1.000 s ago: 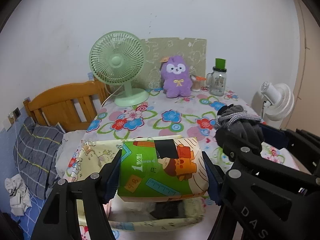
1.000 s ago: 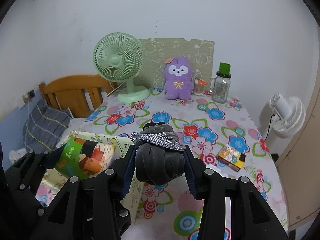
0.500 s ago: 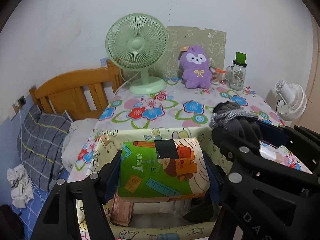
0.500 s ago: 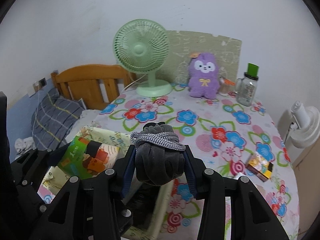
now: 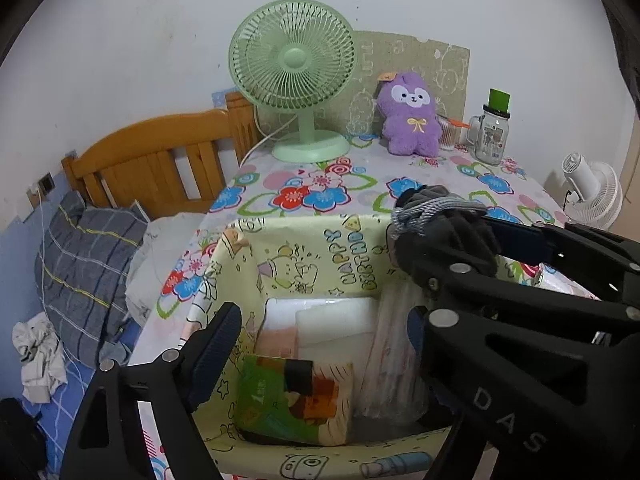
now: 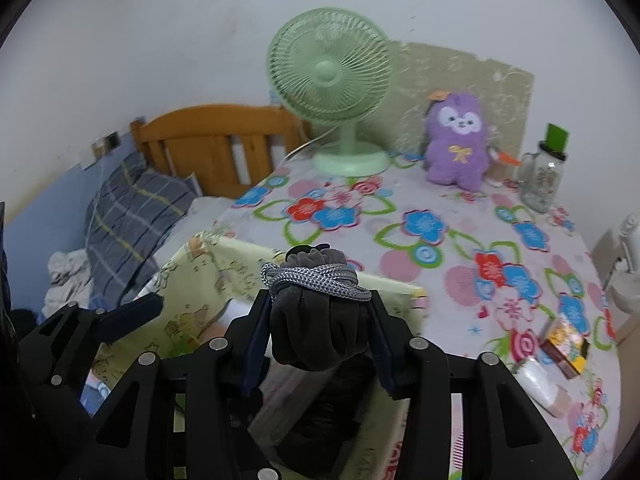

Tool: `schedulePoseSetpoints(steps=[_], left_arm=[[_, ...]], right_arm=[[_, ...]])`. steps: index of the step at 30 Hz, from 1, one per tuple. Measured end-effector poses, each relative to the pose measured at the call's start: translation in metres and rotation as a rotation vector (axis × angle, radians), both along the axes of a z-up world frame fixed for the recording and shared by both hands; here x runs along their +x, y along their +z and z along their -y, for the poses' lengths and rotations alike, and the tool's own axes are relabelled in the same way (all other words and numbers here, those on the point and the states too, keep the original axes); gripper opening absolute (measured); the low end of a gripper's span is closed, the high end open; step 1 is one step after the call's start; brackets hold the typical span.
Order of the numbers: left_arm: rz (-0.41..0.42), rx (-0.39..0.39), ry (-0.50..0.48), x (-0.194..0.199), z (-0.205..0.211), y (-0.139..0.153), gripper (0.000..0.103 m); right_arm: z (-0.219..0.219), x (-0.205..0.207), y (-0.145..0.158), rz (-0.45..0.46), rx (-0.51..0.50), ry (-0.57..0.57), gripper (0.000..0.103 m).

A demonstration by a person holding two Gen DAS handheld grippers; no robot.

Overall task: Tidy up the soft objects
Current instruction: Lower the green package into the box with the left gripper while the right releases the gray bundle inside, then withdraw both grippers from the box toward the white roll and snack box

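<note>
A yellow cartoon-print storage box (image 5: 304, 248) stands at the table's near left edge; it also shows in the right wrist view (image 6: 200, 276). A green tissue pack (image 5: 294, 398) lies inside it, beside white foam and a pink-striped packet. My left gripper (image 5: 320, 356) is open and empty above the box; its right finger is hidden behind the right gripper. My right gripper (image 6: 318, 344) is shut on a dark grey cloth bundle (image 6: 316, 320) tied with grey cord, held over the box's right side. The bundle also shows in the left wrist view (image 5: 440, 224).
On the floral tablecloth (image 6: 440, 232) stand a green fan (image 5: 294, 76), a purple plush (image 5: 410, 114) and a glass jar (image 5: 492, 132) at the back. A small yellow box (image 6: 566, 344) lies at the right. A wooden bed and pillow (image 5: 84, 252) lie left.
My left gripper opened and the green tissue pack dropped into the box. Both grippers moved left over the box; the right one still holds the bundle.
</note>
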State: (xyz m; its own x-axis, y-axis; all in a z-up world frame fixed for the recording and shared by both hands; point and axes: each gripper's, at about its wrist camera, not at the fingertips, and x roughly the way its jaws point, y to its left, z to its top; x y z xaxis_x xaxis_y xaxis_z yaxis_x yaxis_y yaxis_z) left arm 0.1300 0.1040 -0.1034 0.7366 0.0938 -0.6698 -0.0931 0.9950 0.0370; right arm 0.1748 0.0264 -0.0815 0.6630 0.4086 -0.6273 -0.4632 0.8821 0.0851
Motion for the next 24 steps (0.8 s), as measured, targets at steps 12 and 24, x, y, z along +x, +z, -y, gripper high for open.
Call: schedulePoseSetpoints(steps=[12,24], left_arm=[[-0.001,0.011,0.013,0.002,-0.007,-0.005,0.101],[0.021,0.001,-0.001,-0.007,0.004,0.005,0.101]], right_arm=[[-0.01,0.004,-0.008,-0.008,-0.03,0.018,0.08],[0.004,-0.01,0.003,0.022,-0.054,-0.021,0.085]])
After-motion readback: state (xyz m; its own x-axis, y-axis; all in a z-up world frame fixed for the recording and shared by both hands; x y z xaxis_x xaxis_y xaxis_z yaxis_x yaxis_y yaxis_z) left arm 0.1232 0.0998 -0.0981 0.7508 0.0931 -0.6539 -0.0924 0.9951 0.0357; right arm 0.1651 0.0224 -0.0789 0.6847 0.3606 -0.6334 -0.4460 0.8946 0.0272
